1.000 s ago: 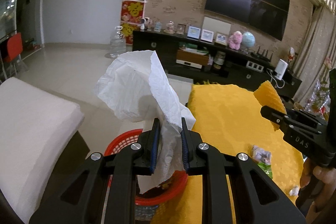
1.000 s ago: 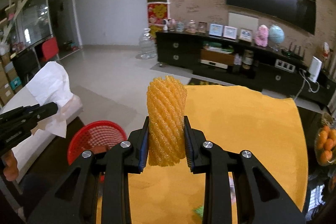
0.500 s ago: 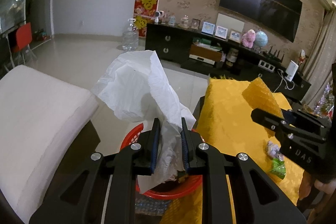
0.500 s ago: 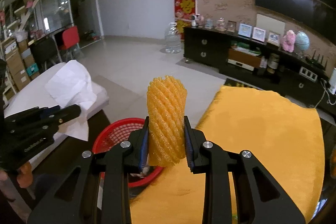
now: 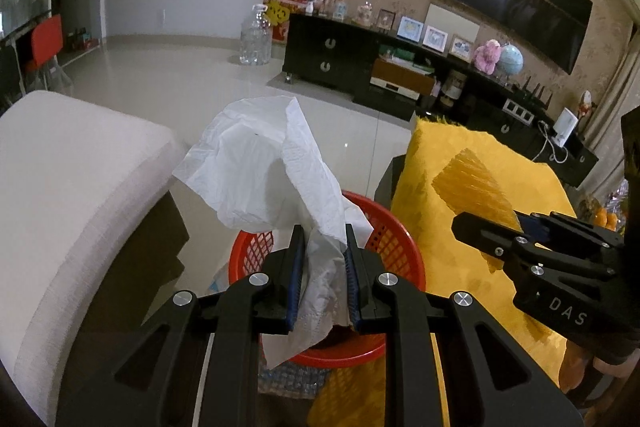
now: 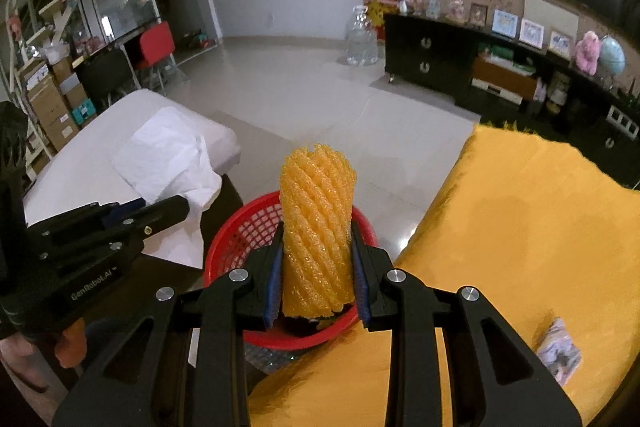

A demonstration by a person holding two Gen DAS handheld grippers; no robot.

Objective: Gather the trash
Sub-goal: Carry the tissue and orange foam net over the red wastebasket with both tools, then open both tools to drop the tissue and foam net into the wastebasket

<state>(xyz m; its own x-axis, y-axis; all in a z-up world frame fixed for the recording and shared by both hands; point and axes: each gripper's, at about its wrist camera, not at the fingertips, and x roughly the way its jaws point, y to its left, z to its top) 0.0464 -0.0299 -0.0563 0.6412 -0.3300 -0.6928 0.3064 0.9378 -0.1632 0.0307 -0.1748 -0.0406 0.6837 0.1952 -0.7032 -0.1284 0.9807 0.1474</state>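
Your left gripper [image 5: 320, 259] pinches the white tissue [image 5: 264, 163] and your right gripper [image 6: 316, 267] clamps the yellow foam net [image 6: 318, 227], both over the red basket [image 6: 240, 231]. The tissue's loose upper half may drape over the rim and fall outside once released. The basket sits between the white cushion [image 5: 72, 171] and the yellow-covered table [image 6: 520, 227], and the grippers are close together, so you have little side room.

The red basket [image 6: 256, 227] gapes open-topped between the white cushion [image 5: 60, 187] and the yellow-draped surface [image 6: 520, 247]. Both claws crowd above it, the left claw [image 5: 322, 251] beside the right claw [image 6: 316, 259]. Beyond lies bare floor [image 6: 320, 107].
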